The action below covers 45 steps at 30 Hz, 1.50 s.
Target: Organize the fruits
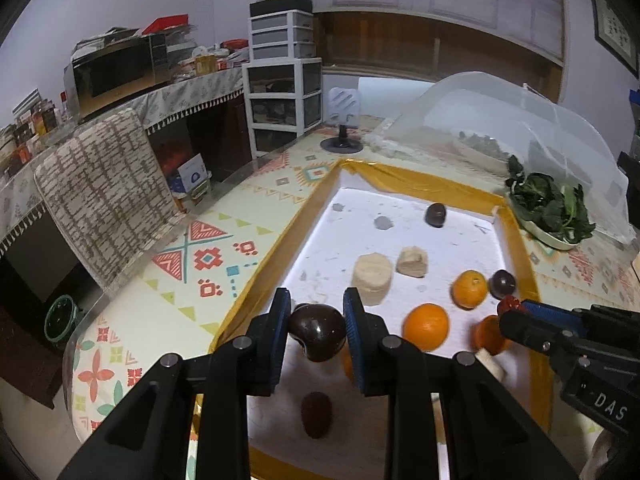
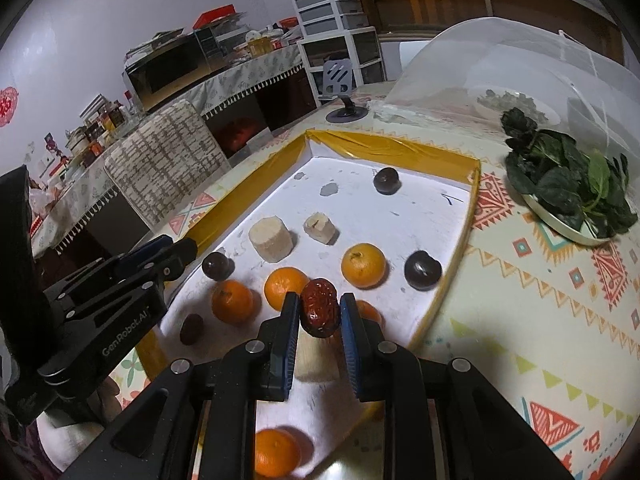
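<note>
Your left claw (image 1: 317, 322) grips a dark plum (image 1: 316, 330) above the white tray (image 1: 416, 196); your right claw (image 2: 319, 314) pinches a wrinkled red date (image 2: 320, 312). Squeeze unevenly and the round plum could slip out, scattering the oranges (image 2: 364, 265). The patterned tabletop (image 1: 224, 248) sits in a cluttered kitchen.

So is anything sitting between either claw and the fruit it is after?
No. Each claw already has its fruit: the left claw is shut on a dark plum, the right claw on a red date. Nothing visible lies between fingers and fruit.
</note>
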Tool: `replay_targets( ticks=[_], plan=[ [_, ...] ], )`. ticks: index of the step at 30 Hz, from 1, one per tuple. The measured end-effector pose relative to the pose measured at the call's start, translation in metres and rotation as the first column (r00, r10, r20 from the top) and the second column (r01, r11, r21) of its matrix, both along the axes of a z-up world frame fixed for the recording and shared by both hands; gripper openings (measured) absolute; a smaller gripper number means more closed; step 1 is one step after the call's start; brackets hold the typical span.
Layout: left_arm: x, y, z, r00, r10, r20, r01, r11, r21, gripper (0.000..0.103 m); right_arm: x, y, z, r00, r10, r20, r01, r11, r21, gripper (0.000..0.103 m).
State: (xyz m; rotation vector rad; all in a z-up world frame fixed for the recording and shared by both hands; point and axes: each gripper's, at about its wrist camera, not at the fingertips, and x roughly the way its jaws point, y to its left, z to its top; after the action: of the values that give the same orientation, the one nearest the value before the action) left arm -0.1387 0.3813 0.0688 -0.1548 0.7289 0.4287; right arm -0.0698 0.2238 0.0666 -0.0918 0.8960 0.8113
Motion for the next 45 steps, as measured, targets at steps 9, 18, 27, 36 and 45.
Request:
replay_targets(
  ticks=[9,18,27,36,45],
  plan=[
    [0.013,0.004,-0.011,1.0,-0.01,-0.027,0.009,1.0,-0.012,0.026,0.029,0.021,-0.01,0.998,0.006,-0.055,-0.006,1.0,0.001,0.023],
    [0.011,0.006,-0.012,1.0,0.0,-0.014,0.0,1.0,-0.026,0.066,0.042,0.023,-0.016,0.994,-0.008,-0.111,0.013,0.999,0.043,0.036],
    [0.001,-0.008,0.005,1.0,-0.009,0.023,0.008,1.0,0.015,0.074,0.028,-0.01,0.014,0.997,-0.071,-0.016,0.072,0.994,0.076,0.046],
    [-0.028,-0.054,0.045,0.99,-0.044,0.135,0.028,0.993,0.117,0.091,-0.019,-0.078,0.032,0.985,-0.133,0.108,0.127,0.99,0.059,0.055],
    [-0.062,-0.125,0.074,0.969,-0.056,0.242,0.002,0.976,0.22,0.101,-0.069,-0.146,0.039,0.966,-0.203,0.159,0.189,0.977,0.098,0.064]
  ],
)
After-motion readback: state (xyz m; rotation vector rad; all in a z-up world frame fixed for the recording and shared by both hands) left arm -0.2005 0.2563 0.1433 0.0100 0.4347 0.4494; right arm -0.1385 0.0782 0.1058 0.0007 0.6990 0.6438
